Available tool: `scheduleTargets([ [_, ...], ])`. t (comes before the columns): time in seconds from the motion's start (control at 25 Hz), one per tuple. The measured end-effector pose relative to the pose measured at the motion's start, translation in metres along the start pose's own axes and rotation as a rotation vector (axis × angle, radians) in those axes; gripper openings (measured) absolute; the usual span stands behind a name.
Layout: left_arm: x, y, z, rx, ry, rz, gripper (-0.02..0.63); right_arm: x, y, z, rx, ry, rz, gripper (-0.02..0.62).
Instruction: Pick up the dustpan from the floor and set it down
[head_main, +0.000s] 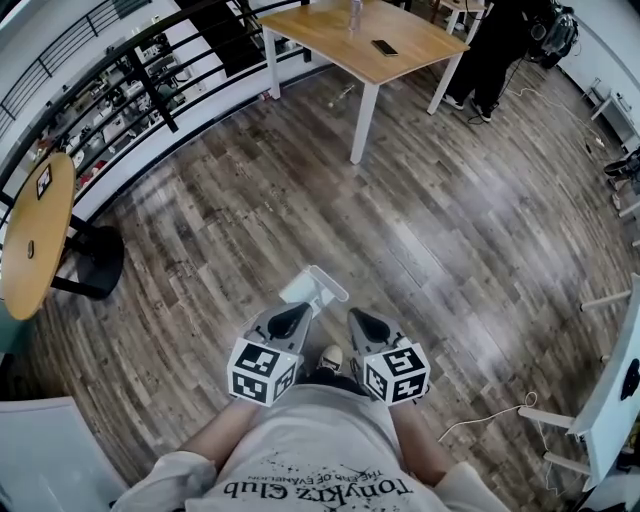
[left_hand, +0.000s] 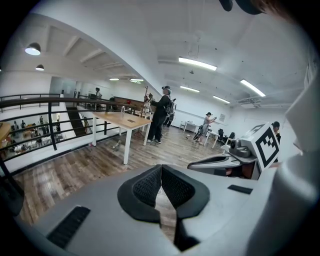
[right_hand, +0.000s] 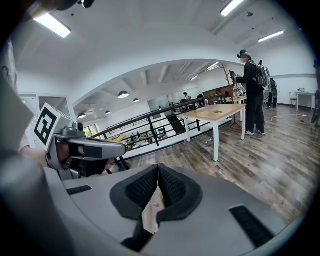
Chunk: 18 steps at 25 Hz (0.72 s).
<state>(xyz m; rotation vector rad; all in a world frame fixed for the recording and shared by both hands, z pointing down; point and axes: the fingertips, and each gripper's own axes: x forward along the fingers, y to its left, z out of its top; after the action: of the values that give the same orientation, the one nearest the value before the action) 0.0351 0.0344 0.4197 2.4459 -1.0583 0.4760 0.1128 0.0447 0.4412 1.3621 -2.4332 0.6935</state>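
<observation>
left gripper (head_main: 298, 312): jaws together, nothing in them
right gripper (head_main: 361, 320): same, closed and empty
dustpan (head_main: 318, 288): white, on floor (head_main: 450, 220) just past the left gripper's tip, part hidden
next: probably open jaws first, then drop down and grip squarely
table (head_main: 350, 40): well apart, far end

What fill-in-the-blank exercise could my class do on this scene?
The left claw and right claw are both ___.
The phone lies on a rectangular ___.
Its legs are ___.
Missing words: shut; table; white.
</observation>
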Motion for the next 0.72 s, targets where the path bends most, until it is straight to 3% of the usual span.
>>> scheduleTargets([
  [0.72,0.013,0.047,0.015,0.004,0.039,-0.069,0.025,0.048,0.008,0.020,0.020,0.022,-0.044,0.025],
])
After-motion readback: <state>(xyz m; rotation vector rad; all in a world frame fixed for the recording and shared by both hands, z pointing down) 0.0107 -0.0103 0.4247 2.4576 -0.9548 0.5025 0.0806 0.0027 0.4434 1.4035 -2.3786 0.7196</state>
